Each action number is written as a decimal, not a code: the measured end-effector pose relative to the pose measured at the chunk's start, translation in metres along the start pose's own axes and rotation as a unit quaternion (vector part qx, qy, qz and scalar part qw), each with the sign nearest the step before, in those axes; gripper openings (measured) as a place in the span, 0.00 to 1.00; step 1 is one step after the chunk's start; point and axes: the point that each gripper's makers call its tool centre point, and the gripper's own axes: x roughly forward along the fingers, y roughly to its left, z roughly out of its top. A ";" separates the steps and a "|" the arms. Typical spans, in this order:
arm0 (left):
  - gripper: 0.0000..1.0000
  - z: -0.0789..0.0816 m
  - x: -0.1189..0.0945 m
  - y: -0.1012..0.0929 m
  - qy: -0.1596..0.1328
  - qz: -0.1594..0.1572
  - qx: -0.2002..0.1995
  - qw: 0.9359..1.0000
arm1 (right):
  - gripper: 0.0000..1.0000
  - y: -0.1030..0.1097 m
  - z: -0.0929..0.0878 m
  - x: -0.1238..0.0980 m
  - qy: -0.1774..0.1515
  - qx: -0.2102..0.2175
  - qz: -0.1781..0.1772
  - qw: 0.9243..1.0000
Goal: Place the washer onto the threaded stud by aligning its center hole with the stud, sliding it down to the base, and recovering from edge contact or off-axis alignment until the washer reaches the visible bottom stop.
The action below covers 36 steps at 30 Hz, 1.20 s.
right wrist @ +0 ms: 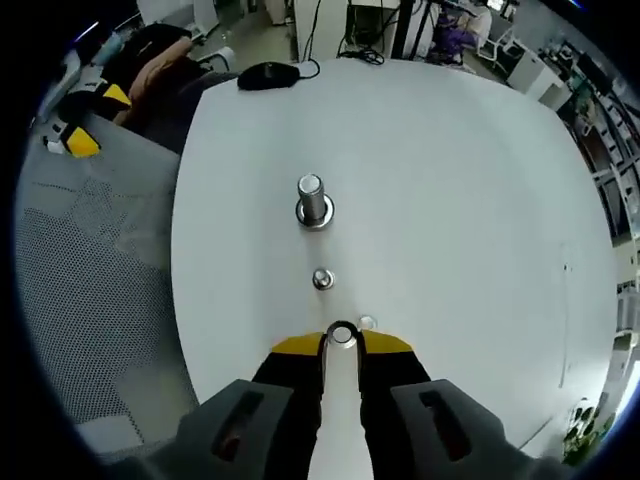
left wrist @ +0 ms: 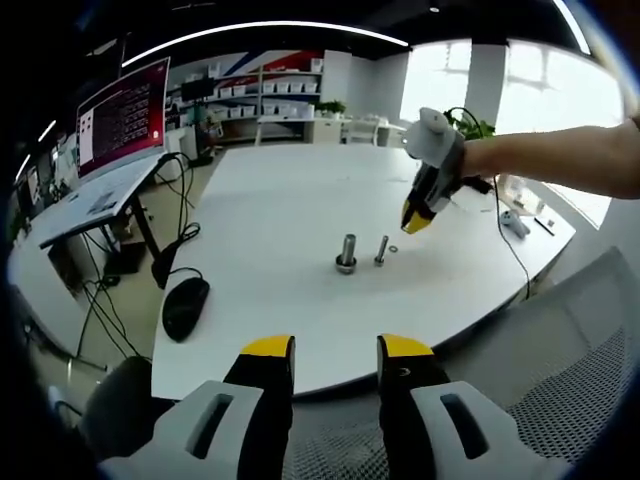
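Holding a washer [right wrist: 342, 335] between its yellow tips, the right claw [right wrist: 342, 345] hangs over the white tabletop [right wrist: 480, 200], its jaws nearly closed on the ring's edges, the hole facing the camera. Nearest beyond the washer, in the right gripper view, stands a slim stud [right wrist: 322, 279], and farther along the same line a thicker stud [right wrist: 312, 200] that seems to have a collar or nut at its base. A second small washer [right wrist: 367, 323] appears to lie flat on the tabletop just beside the claw tips, on the slim stud's near side; it is too small to be sure of. In the left gripper view the right claw [left wrist: 415, 222] hangs above and beside the slim stud [left wrist: 381, 250], apart from it, with the thick stud [left wrist: 346, 253] just the other side of the slim one. So I judge the task is at its start: the washer is picked up but not yet threaded over either stud; lining up the hole, lowering it and seating it at the base are all left. The left claw [left wrist: 337, 350] is open and empty, held well back from the studs off the tabletop's near edge. Count: two studs, one washer held and perhaps one loose, two claws. A black mouse [left wrist: 186, 305] lies well away from the studs.
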 end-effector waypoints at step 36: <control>0.31 0.000 0.000 0.001 0.001 0.001 0.000 1.000 | 0.14 0.021 0.021 0.051 0.042 -0.084 0.025 0.995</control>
